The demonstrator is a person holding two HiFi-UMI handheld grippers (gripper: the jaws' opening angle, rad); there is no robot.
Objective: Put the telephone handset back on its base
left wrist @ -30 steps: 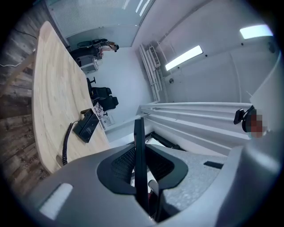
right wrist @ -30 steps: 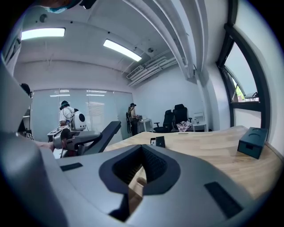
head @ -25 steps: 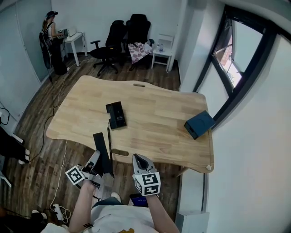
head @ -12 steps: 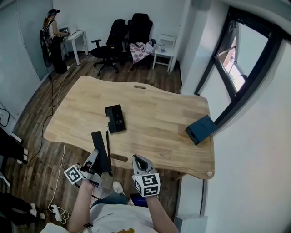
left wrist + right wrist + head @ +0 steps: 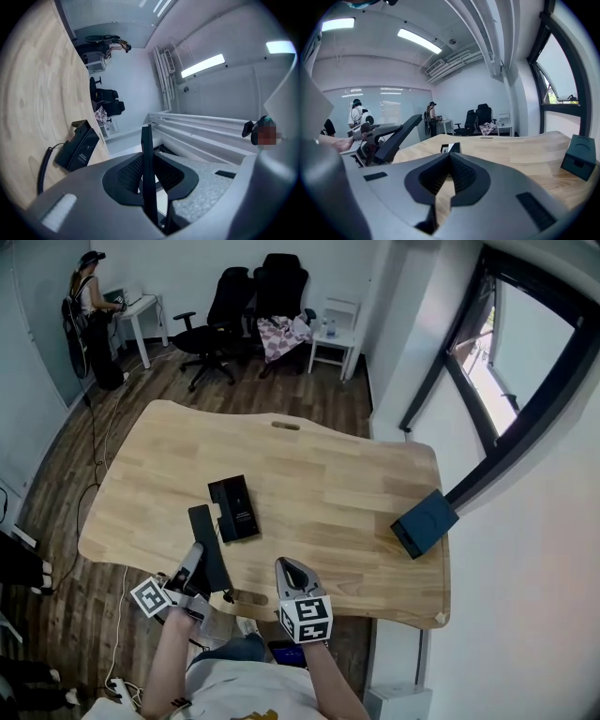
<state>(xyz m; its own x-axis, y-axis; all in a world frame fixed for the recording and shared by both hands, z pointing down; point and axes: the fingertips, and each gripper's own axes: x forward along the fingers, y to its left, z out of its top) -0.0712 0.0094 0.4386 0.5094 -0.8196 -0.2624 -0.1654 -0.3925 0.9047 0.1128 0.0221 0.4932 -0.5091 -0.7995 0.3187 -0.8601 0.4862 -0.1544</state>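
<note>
Clamped in the left claw (image 5: 195,557), with the right claw (image 5: 289,568) clenched empty, the handset (image 5: 208,545) should be aligned lengthwise over the telephone base (image 5: 234,509) before being lowered.

The left gripper (image 5: 194,559) and right gripper (image 5: 287,568) have pale grey moulded bodies with black ribbed pads (image 5: 461,176). Each carries a white cube (image 5: 305,619) printed with black square markers. The person wears a white T-shirt (image 5: 234,695) with a yellow print.

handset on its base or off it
Off. The left gripper clamps the handset over the near edge of the table, apart from the base lying further in.
</note>
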